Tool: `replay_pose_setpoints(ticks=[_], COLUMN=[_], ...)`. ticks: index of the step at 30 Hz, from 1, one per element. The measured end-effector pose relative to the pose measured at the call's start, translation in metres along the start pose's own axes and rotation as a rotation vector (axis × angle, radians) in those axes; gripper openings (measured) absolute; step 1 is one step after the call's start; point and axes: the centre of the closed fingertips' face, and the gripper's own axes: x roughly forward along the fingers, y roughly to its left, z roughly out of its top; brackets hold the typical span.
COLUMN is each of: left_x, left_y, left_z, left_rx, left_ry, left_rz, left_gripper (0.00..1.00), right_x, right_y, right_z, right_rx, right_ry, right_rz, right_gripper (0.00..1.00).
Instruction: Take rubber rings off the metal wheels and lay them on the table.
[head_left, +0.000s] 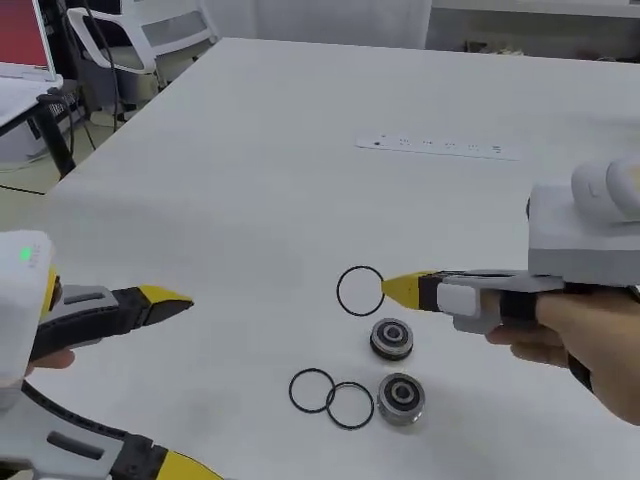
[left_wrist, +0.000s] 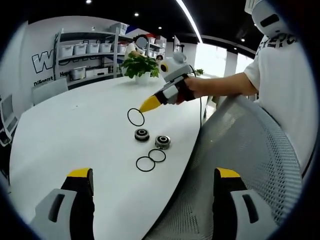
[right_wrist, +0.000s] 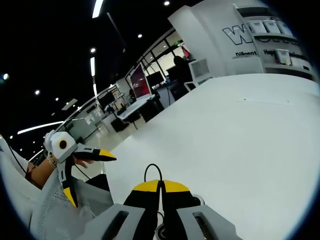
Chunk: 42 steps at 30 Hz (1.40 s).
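Note:
My right gripper (head_left: 388, 290) is shut on a thin black rubber ring (head_left: 360, 291), which it holds just past the two metal wheels. In the right gripper view the ring (right_wrist: 152, 172) rises from between the closed yellow jaws of the right gripper (right_wrist: 161, 185). One wheel (head_left: 391, 338) sits right under the tip, the other (head_left: 401, 397) nearer to me. Two loose rings (head_left: 312, 390) (head_left: 350, 405) lie overlapping on the white table (head_left: 300, 180) left of the near wheel. My left gripper (head_left: 190, 385) stands open and empty at the near left, well apart from them.
A white power strip (head_left: 440, 146) lies flat on the far right of the table. Office chairs (head_left: 150, 40) stand beyond the far left corner. A mesh chair back (left_wrist: 240, 150) is close to the table's near edge. A potted plant (left_wrist: 141, 65) stands at the far end.

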Motion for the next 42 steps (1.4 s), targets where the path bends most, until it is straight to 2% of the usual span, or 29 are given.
replay_pose_setpoints(ticks=[10,18,28,36,42], left_x=[0.009,0.013,0.013,0.013,0.014], left_y=[-0.009,-0.014,-0.007,-0.003,-0.002], left_z=[-0.002,-0.002,0.001,-0.002,-0.001], left_rx=[0.003,0.006,-0.01,-0.023,-0.039], left_ry=[0.002,0.0,-0.031,-0.034,-0.045], left_rz=[-0.008,-0.02,0.021,0.029,0.032], left_gripper=[0.99,0.99,0.99,0.97,0.95], right_x=[0.009,0.018,0.029,0.037,0.042], right_y=[0.013,0.02,0.019,0.016,0.013], right_z=[-0.011,-0.027,-0.052,-0.066,-0.073], right_rx=[-0.034,-0.083,-0.137,-0.189,-0.2], right_ry=[0.046,0.111,0.187,0.224,0.241], right_rz=[0.029,0.05,0.047,0.027,0.016], right_gripper=[0.0,0.0,0.0,0.0,0.0])
